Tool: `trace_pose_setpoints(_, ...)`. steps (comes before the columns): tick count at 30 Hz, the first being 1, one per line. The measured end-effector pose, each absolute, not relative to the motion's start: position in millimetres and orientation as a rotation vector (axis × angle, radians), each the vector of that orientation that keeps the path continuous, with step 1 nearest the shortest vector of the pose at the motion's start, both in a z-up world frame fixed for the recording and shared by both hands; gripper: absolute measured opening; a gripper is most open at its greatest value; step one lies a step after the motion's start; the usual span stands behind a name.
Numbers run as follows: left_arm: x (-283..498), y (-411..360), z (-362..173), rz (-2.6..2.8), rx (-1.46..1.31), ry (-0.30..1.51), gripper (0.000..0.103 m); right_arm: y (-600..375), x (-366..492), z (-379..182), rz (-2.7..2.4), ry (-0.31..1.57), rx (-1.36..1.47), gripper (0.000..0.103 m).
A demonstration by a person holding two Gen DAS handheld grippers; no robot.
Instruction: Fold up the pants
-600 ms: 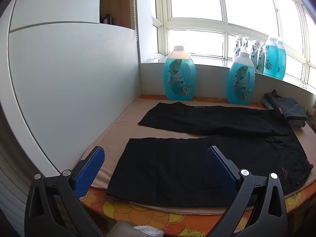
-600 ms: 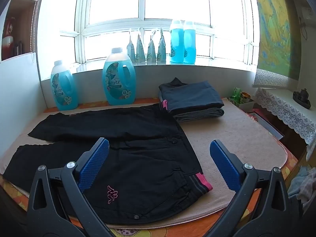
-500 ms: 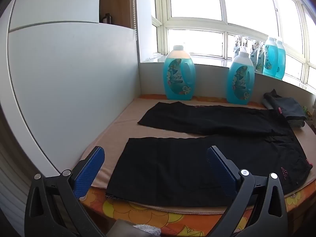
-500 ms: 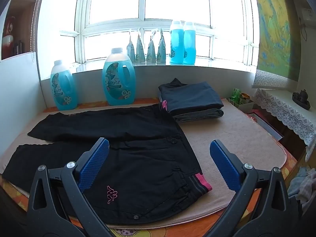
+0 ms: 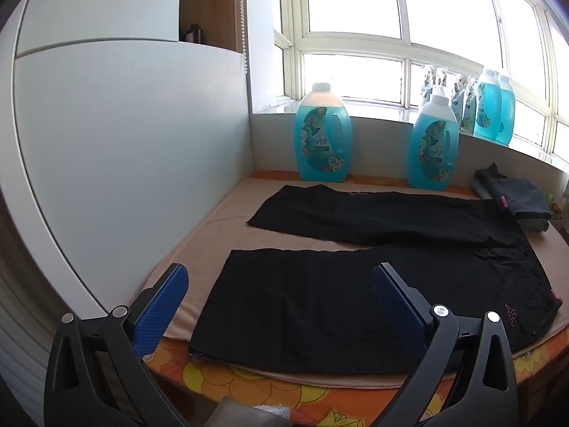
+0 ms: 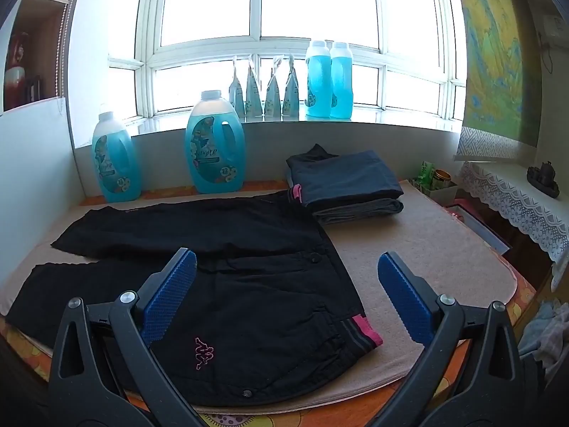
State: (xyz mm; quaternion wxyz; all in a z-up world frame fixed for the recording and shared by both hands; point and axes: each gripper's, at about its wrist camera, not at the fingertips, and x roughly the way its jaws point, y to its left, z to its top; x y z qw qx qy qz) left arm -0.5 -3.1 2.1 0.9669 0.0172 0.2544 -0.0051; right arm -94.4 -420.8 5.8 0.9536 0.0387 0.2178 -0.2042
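Black pants (image 5: 320,302) (image 6: 256,284) lie spread flat on a beige mat (image 6: 409,249), both legs stretched to the left and the waist with a pink band and pink logo at the right. My left gripper (image 5: 281,277) hovers open above the hem end of the near leg, nothing between its blue pads. Over the waist end my right gripper (image 6: 286,267) also stands open and holds nothing.
Two large blue detergent jugs (image 5: 322,135) (image 5: 432,146) stand at the back of the mat. A stack of folded dark clothes (image 6: 346,186) sits at the back right. A white panel (image 5: 124,160) walls the left side. More bottles (image 6: 329,82) line the windowsill.
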Motion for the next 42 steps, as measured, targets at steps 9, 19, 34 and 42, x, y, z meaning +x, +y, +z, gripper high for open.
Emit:
trace_pose_setpoints(9,-0.1,-3.7,2.4,-0.013,0.039,0.516,0.103,-421.5,-94.7,7.7,-0.414,0.442,0.083,0.103)
trace_pose_setpoints(19,-0.6,-2.6,-0.4,-0.013,0.037,0.518,0.103,-422.7,-96.4,7.7,-0.418,0.440,0.074,0.103)
trace_pose_setpoints(34,-2.0,-0.3,-0.6,-0.011,0.035,0.510,0.103,-421.2,-97.3,8.5,-0.419,0.437,0.076,0.103)
trace_pose_setpoints(42,-1.3,-1.4,-1.2,-0.013,0.036,0.516,0.103,-421.0,-97.2,8.4,-0.419,0.439,0.077,0.103)
